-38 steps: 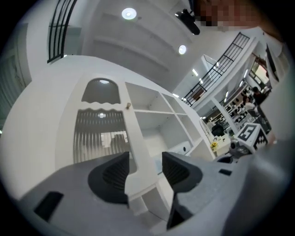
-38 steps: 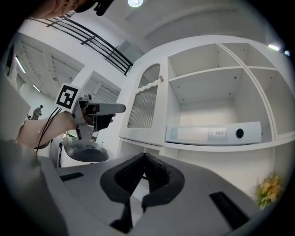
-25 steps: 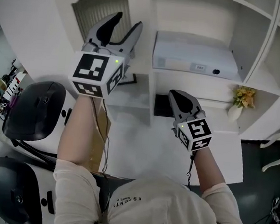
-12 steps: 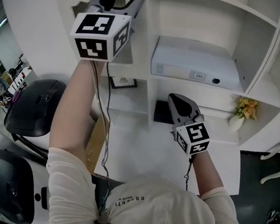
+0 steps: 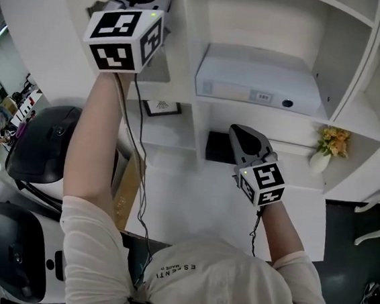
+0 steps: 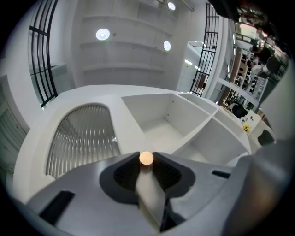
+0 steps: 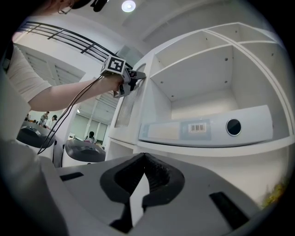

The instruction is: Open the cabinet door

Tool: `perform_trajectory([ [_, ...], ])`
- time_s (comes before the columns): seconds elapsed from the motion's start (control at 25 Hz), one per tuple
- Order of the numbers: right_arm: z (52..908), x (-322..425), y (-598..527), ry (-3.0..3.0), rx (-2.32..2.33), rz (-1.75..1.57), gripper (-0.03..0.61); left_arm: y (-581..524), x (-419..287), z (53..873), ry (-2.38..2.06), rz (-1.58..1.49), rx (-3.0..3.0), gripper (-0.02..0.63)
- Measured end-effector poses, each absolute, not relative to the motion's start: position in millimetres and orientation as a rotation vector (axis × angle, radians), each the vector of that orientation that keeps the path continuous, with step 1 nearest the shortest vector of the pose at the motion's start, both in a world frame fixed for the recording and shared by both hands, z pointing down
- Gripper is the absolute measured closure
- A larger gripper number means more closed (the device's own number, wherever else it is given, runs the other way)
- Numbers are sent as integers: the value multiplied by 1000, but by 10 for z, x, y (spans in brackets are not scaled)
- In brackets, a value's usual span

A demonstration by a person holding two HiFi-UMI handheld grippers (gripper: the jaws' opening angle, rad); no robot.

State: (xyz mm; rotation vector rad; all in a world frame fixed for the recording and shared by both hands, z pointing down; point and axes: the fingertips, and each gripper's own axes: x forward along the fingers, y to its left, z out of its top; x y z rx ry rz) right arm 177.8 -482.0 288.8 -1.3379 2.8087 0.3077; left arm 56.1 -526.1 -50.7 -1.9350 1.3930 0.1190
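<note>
Knob (image 6: 146, 158) of the door (image 6: 82, 138) shows only in the left gripper view: small, round, pinched between the tips of the left claw (image 7: 140, 75), whose jaws are closing on it; the head view has that claw at its top edge and gives no sight of the knob; the right gripper view shows it raised at the door's edge, beside the shelf with the binder (image 7: 207, 126); right claw (image 5: 247, 138) hangs low over the bench (image 5: 191, 202), jaws together, empty.
</note>
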Motion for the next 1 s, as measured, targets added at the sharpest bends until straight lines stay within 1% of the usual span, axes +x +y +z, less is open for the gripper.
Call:
perform_trajectory([
  [0.16,2864,1750,-4773,2810,-1333,308,565,-5253,558,-507,1378,93,-1964,528],
  [0.4,2794,1656,-4699,2813,-1347,338,565,-5122,519,-511,1336,142,-2020,529],
  [0.76,2789,1485,-4473,2809,-1395,334,565,-4649,400,-510,1206,196,-2106,531],
  [1.0,2707,1253,-4289,2779,-1367,377,565,-4324,259,-501,1114,180,-2140,531],
])
